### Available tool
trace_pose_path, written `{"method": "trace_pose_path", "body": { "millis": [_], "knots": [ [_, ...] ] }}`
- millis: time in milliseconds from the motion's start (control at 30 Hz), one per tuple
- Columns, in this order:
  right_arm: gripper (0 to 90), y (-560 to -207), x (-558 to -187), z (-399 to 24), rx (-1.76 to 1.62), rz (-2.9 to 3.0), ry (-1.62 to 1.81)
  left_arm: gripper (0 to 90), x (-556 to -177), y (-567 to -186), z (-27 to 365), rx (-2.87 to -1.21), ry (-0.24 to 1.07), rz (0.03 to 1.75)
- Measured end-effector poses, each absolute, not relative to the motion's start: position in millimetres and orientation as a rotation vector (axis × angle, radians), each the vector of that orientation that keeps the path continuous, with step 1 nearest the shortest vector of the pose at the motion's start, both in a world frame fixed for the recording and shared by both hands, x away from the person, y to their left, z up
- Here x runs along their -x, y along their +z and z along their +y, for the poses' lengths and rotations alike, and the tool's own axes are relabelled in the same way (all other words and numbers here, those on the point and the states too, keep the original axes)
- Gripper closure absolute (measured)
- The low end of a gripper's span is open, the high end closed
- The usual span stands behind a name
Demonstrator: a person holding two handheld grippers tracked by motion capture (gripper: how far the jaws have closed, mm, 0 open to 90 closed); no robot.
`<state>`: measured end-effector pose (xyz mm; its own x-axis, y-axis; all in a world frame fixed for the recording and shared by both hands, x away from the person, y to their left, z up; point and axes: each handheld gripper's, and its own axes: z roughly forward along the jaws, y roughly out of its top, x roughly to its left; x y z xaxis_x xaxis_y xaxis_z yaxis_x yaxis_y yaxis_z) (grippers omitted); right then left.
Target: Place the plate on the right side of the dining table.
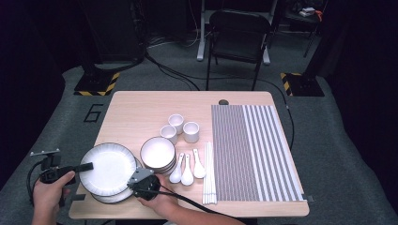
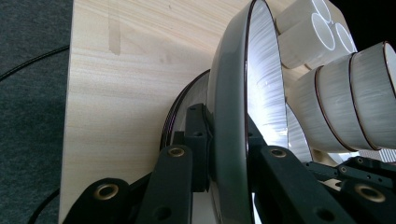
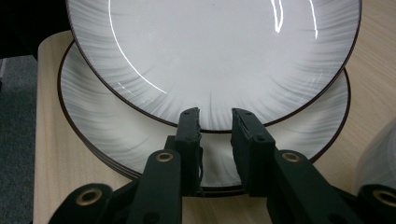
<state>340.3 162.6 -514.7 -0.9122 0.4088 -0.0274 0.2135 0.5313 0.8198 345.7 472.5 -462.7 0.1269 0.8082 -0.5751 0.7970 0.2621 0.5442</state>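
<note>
Left gripper (image 1: 88, 166): the jaws are clamped on the left rim of the top plate (image 1: 108, 168), one jaw under the rim and one over it. In the left gripper view the rim of this plate (image 2: 229, 140) passes edge-on between the two black jaws, with both pads pressed against it.

Top plate: it sits at the near left corner of the table (image 1: 141, 108), above the plate stack (image 1: 115, 197). In the right gripper view the top plate (image 3: 210, 51) is raised clear of the plate below (image 3: 107, 126), so that the lower rim shows all round its near edge. The plate is round and has no long axis. Its face points upward and it lies close to level.

Right gripper (image 1: 141, 182): it is at the near right edge of the top plate. In the right gripper view its jaws (image 3: 215, 116) stand slightly apart with their tips at the plate's near rim. Whether the pads press on the rim cannot be told from the pictures.

To the right stand the bowls (image 1: 158, 153), three cups (image 1: 180, 127), three spoons (image 1: 187, 169), chopsticks (image 1: 209, 173) and a striped mat (image 1: 253, 150).
</note>
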Motion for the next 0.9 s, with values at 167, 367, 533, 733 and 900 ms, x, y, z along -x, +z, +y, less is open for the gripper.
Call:
{"method": "trace_pose_path", "body": {
  "millis": [167, 367, 533, 733, 900],
  "knots": [
    [72.5, -515, -341, 163, -0.525, 2.553, 1.324, 80.1, -348, -463, 474, -1.513, -0.001, 1.642],
    [72.4, -515, -341, 162, -0.512, 2.553, 1.321, 80.1, -353, -460, 473, -1.533, -0.008, 1.656],
    [72.0, -515, -340, 162, -0.531, 2.56, 1.323, 80.1, -357, -458, 471, -1.538, -0.005, 1.669],
    [70.8, -514, -341, 162, -0.522, 2.557, 1.321, 80.2, -362, -453, 468, -1.563, -0.008, 1.681],
    [70.2, -514, -341, 163, -0.532, 2.561, 1.324, 80.2, -364, -452, 469, -1.575, -0.022, 1.688]
  ]
}}
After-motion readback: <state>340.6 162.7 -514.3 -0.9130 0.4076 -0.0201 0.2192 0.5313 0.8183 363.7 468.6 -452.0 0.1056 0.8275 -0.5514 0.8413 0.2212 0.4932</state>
